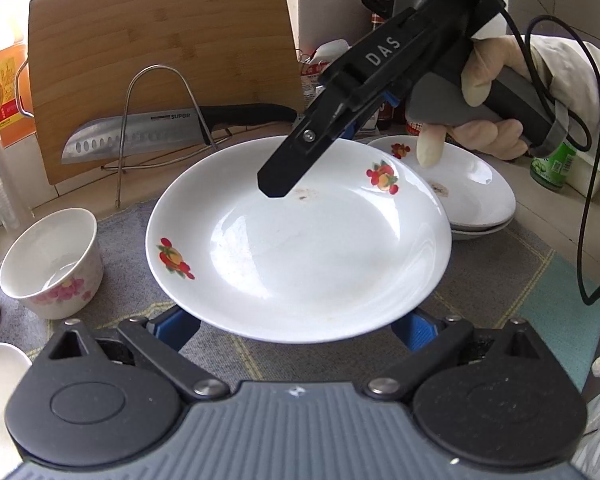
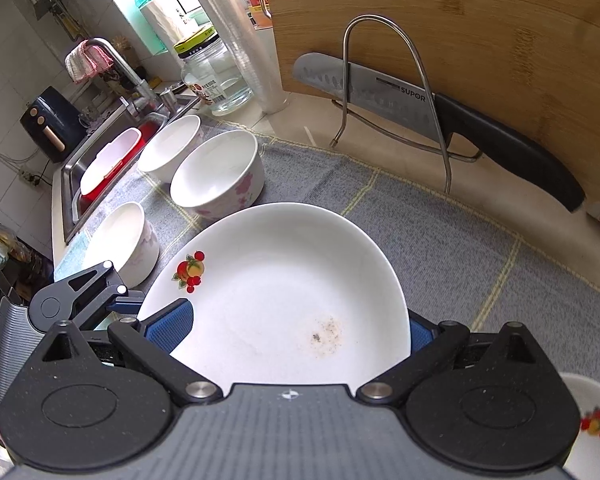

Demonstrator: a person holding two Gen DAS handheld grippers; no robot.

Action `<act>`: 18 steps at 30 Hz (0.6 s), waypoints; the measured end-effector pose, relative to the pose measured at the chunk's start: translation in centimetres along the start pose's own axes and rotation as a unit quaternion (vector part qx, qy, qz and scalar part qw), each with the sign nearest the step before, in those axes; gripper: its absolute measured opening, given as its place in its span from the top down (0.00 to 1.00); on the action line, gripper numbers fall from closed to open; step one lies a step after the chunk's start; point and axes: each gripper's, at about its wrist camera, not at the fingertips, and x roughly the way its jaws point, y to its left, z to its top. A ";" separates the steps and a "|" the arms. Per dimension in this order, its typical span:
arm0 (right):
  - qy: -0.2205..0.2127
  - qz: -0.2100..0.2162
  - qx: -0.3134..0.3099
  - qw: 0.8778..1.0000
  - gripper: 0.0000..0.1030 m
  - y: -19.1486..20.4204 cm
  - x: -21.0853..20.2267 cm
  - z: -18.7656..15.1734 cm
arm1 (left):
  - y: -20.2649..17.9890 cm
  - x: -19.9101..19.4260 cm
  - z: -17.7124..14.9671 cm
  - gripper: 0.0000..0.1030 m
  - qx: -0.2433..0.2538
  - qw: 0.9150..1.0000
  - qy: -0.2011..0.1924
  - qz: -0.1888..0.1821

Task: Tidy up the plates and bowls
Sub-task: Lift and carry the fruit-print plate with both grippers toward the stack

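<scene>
Gripping wide, the left gripper [image 1: 300, 330] and right gripper [image 2: 300, 330] each clasped an edge of the lifted plate [image 1: 300, 240]; two plates [image 1: 476, 196] sat stacked beyond it, bowls [image 2: 216, 176] beside it unsorted.

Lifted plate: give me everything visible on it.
The plate is white, glossy and shallow, ceramic by its look, with red-orange fruit decals on its rim and a brownish speckled stain inside. It is off the cloth, roughly level. The left gripper and right gripper each flank its rim on opposite sides with blue pads.
</scene>
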 end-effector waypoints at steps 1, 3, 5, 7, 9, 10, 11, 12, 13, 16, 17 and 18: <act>0.000 0.000 0.001 1.000 0.00 0.1 -0.2 -0.3 | -0.3 -0.2 0.0 0.03 0.002 1.000 0.000 -0.001; -0.002 -0.003 0.004 1.000 0.00 0.2 -0.7 -0.8 | -0.8 -0.6 0.0 0.03 0.005 1.000 0.000 -0.003; -0.004 -0.003 0.007 1.000 0.00 0.3 -1.2 -1.3 | -1.3 -1.0 0.0 0.03 0.009 1.000 0.001 -0.005; -0.008 -0.003 0.010 1.000 0.00 0.4 -1.7 -1.8 | -1.8 -1.3 0.0 0.03 0.012 1.000 0.000 -0.006; -0.012 -0.004 0.015 1.000 0.00 0.4 -2.2 -2.3 | -2.3 -1.4 0.0 0.03 0.013 1.000 0.002 -0.010; -0.014 -0.005 0.017 1.000 0.00 0.4 -2.4 -2.6 | -2.5 -1.4 0.0 0.03 0.014 1.000 0.004 -0.012; -0.015 -0.006 0.019 1.000 0.00 0.4 -2.7 -2.9 | -2.8 -1.4 0.0 0.03 0.015 1.000 0.005 -0.014; -0.016 -0.007 0.022 1.000 0.00 0.3 -2.9 -3.2 | -3.0 -1.5 0.0 0.03 0.017 1.000 0.007 -0.016; -0.017 -0.008 0.024 1.000 0.00 0.3 -3.1 -3.6 | -3.3 -1.7 0.0 0.03 0.019 1.000 0.007 -0.019; -0.019 -0.012 0.031 0.999 0.00 0.1 -3.7 -4.3 | -3.9 -1.6 0.2 0.03 0.026 0.999 0.009 -0.027; -0.021 -0.014 0.033 0.999 0.00 0.1 -4.0 -4.6 | -4.1 -1.7 0.3 0.03 0.029 0.999 0.009 -0.029; -0.023 -0.017 0.034 0.999 0.00 0.0 -4.3 -4.8 | -4.3 -1.7 0.4 0.03 0.033 0.999 0.009 -0.031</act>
